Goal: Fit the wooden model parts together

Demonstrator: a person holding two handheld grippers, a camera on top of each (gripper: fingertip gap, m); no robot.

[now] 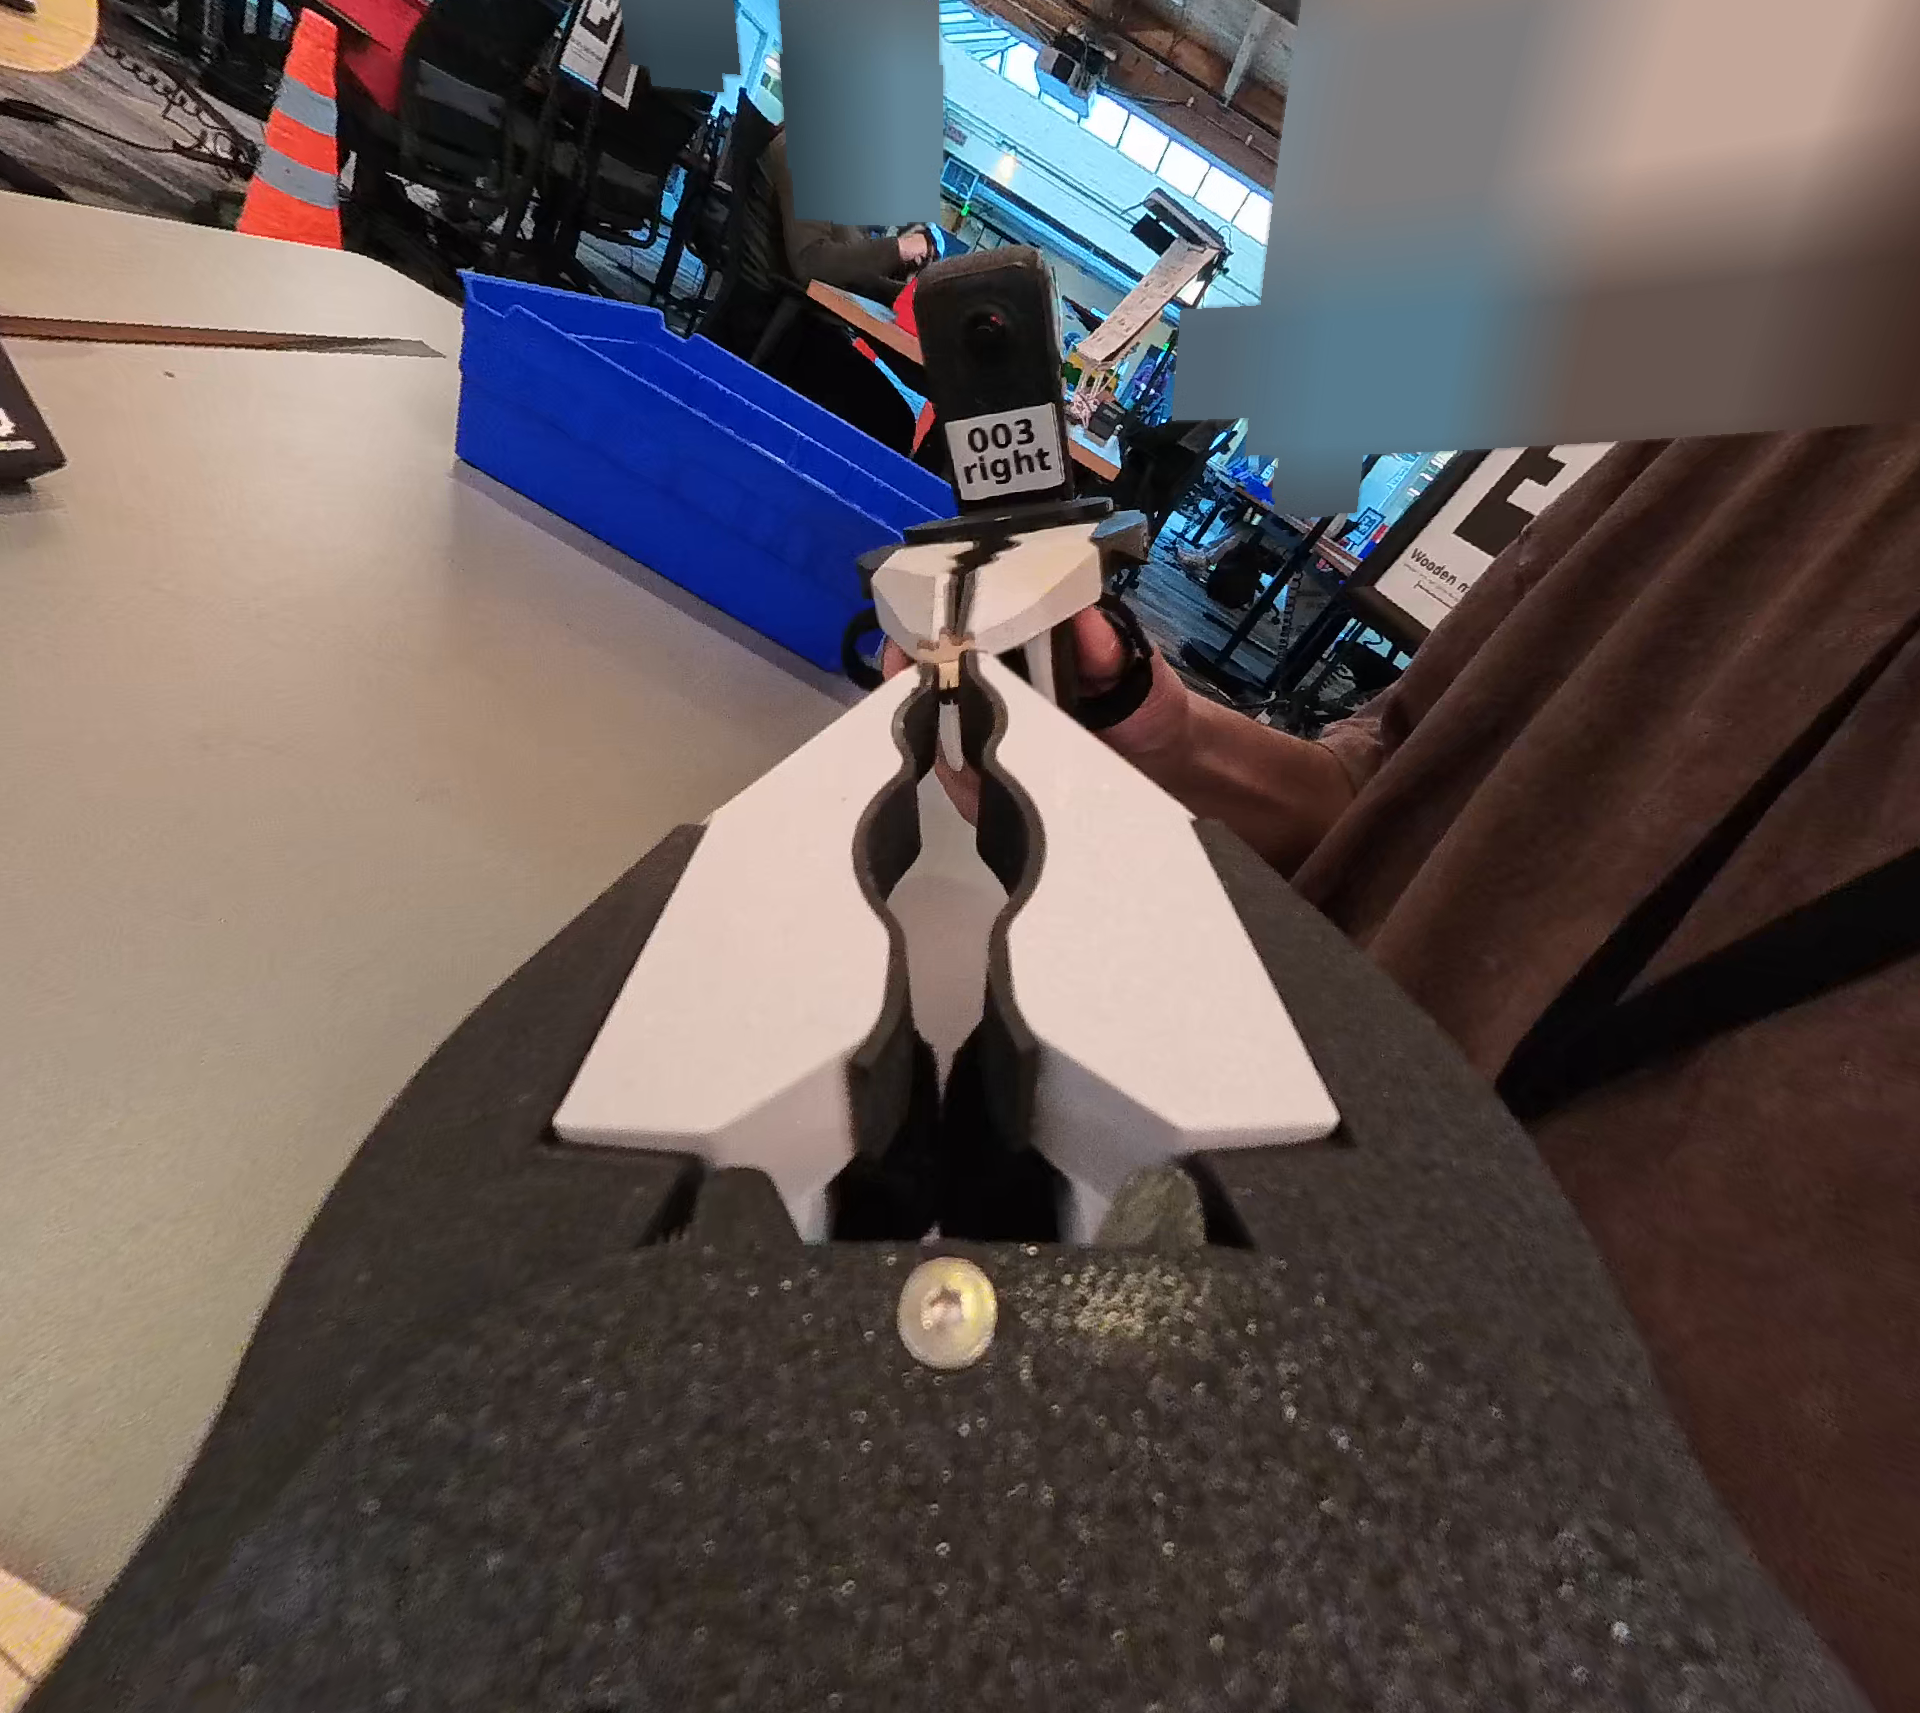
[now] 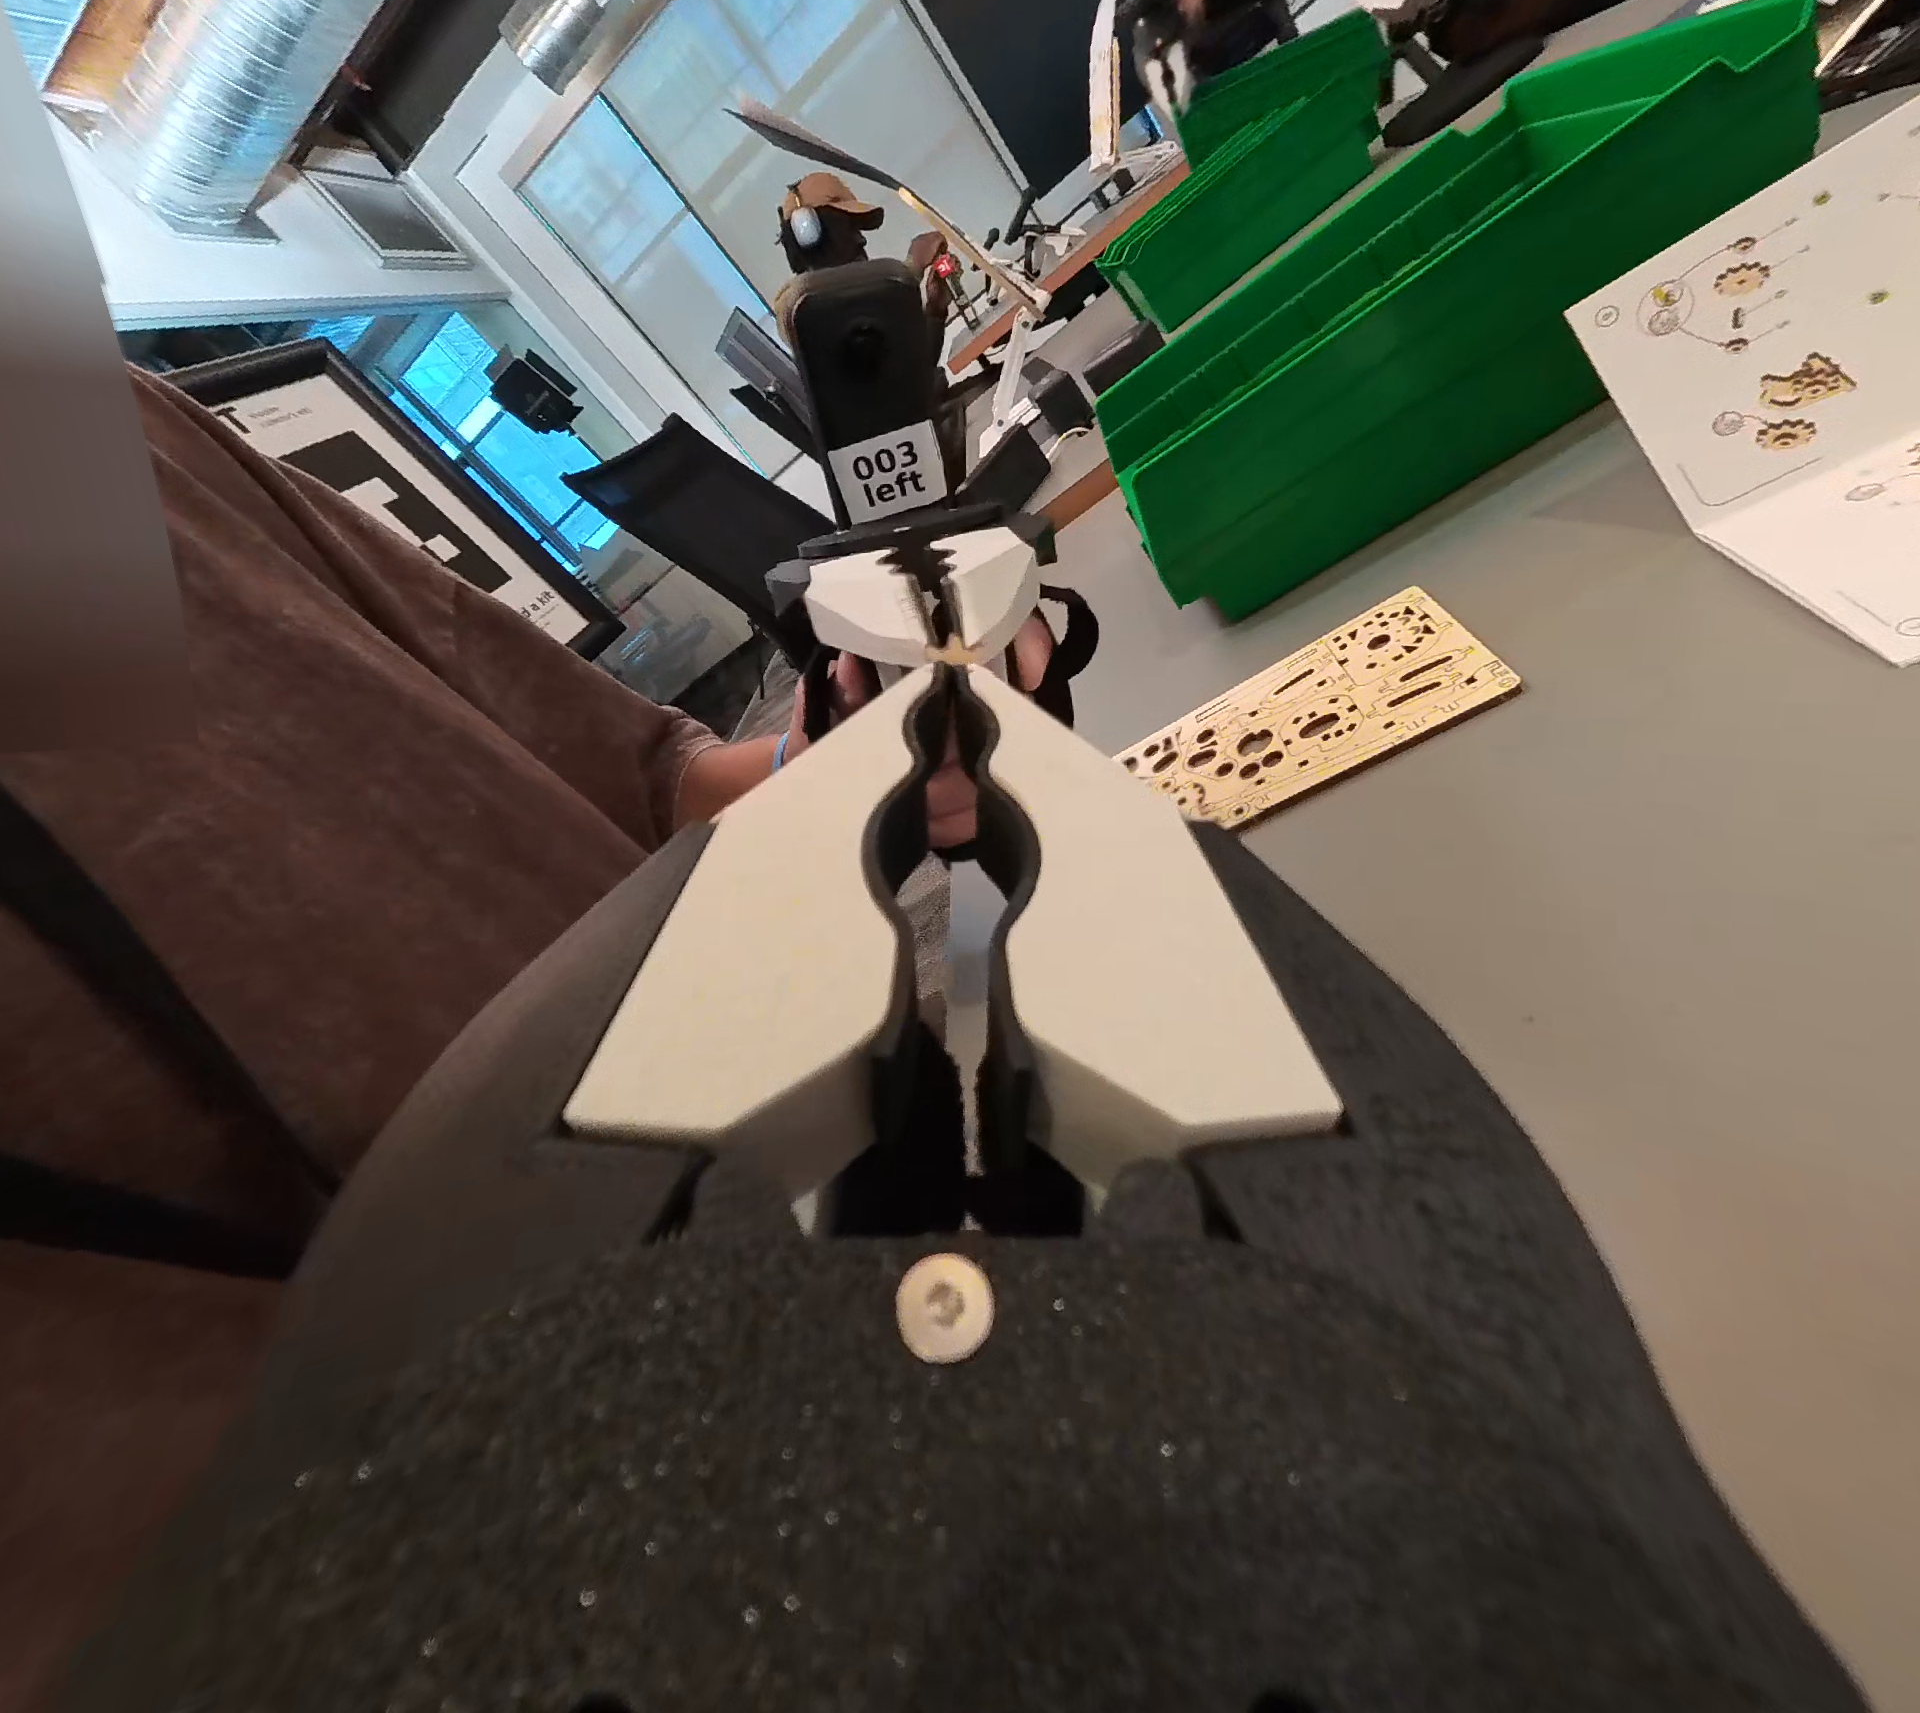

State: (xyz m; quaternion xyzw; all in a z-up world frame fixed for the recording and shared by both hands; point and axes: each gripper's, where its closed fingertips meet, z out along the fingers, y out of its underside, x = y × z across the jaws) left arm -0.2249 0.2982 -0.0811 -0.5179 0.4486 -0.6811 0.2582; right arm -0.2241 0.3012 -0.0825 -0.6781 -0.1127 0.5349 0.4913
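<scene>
My two grippers point at each other above the grey table [image 1: 260,728], tips almost touching. In the left wrist view my left gripper [image 1: 948,684] is shut, and a small tan wooden part [image 1: 948,649] sits at its tip, pinched in the right gripper [image 1: 954,624] facing it. In the right wrist view my right gripper [image 2: 951,676] is shut, and the same small wooden part [image 2: 952,653] sits where its tips meet the left gripper [image 2: 940,624]. I cannot tell whether it is one piece or two joined pieces. A hand holds each gripper from behind.
A blue bin [image 1: 675,458] stands on the table behind the right gripper. Green bins [image 2: 1403,375], a punched-out wooden parts sheet [image 2: 1330,718] and a white instruction sheet [image 2: 1766,416] lie to the right. The person's brown shirt [image 1: 1662,832] is close by.
</scene>
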